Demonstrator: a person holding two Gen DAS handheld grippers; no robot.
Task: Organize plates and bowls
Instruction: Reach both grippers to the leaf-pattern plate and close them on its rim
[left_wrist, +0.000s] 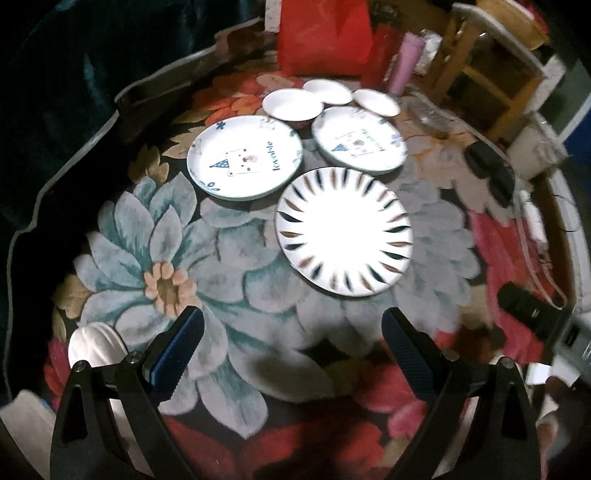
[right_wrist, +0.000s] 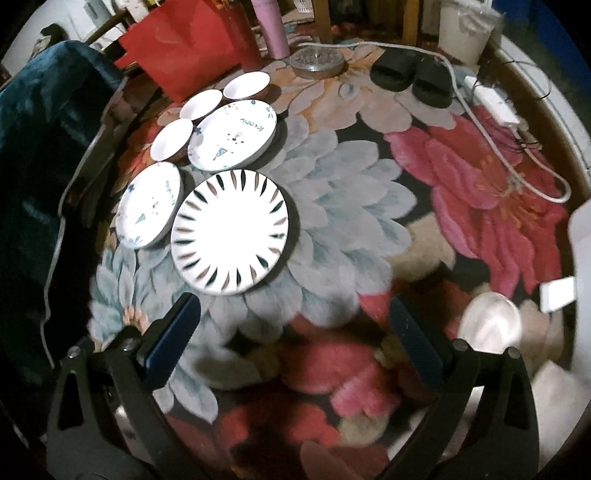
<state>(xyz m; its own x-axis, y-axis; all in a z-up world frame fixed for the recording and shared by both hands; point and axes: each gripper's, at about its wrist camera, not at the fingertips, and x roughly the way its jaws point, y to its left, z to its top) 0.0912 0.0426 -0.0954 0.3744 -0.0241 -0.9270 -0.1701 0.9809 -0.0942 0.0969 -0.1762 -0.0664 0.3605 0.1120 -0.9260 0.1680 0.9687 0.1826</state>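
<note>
— While both tools hang over the flowered rug (left_wrist: 236, 258), how do their jaws stand?

— Spread wide, each of them. The left gripper (left_wrist: 291, 328) holds nothing between its blue pads, and the right gripper (right_wrist: 295, 317) is just as bare.

— What lies nearest ahead of them?

— The streaked plate (left_wrist: 343, 230), white with dark and brown dashes round its rim. It sits flat on the rug, just beyond the left tool's fingers and a little to their right; in the right wrist view it lies ahead and to the left.

— And past that?

— Two bear plates with blue lettering. The left bear plate (left_wrist: 243, 157) is just beside the streaked one, and the right bear plate (left_wrist: 360, 140) sits close behind it. Whether their rims touch, I cannot tell.

— The bowls?

— Three small bowls (left_wrist: 291, 105) in a cluster at the far edge of the plates, white inside, all upright.

— Anything further out?

— A red bag (left_wrist: 325, 33), a pink bottle (left_wrist: 404, 61) and black slippers (right_wrist: 410, 75) beside a white cable (right_wrist: 491, 122).
</note>
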